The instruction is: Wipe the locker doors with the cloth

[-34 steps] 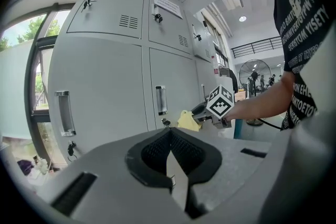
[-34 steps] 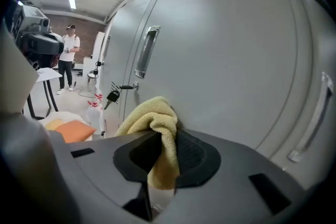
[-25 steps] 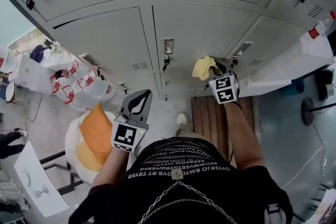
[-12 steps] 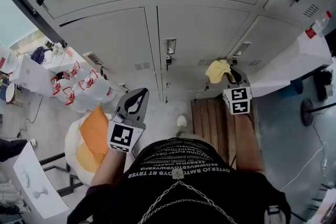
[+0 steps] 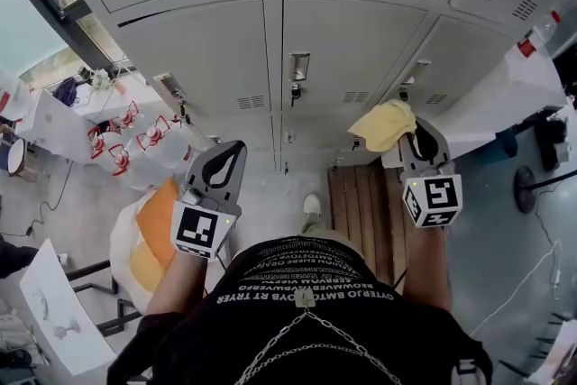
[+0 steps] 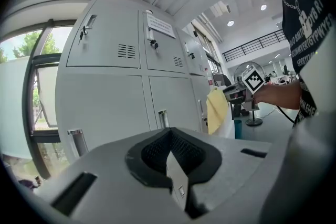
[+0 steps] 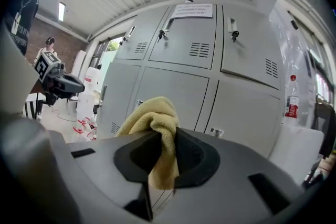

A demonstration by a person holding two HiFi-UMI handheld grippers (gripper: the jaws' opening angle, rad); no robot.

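Note:
Grey locker doors [image 5: 352, 50] fill the top of the head view, with handles and keys. My right gripper [image 5: 416, 142] is shut on a yellow cloth [image 5: 385, 123], which bunches out ahead of the jaws [image 7: 152, 123] a short way off the lower right door [image 7: 173, 94]; the cloth does not touch the door. My left gripper [image 5: 224, 169] hangs low at the left, shut with nothing in it, away from the lockers [image 6: 136, 92]. From the left gripper view the cloth [image 6: 216, 110] and the right gripper [image 6: 247, 86] show at the right.
A white bag with an orange cloth [image 5: 160, 230] lies on the floor at the left. Several red-and-white bags [image 5: 135, 144] stand by the left lockers. A wooden pallet [image 5: 365, 203] lies under my right arm. A white table [image 5: 505, 99] stands at the right.
My right gripper has pulled back and to the right with the cloth, away from the locker door. The left gripper has drifted slightly left and stays shut.

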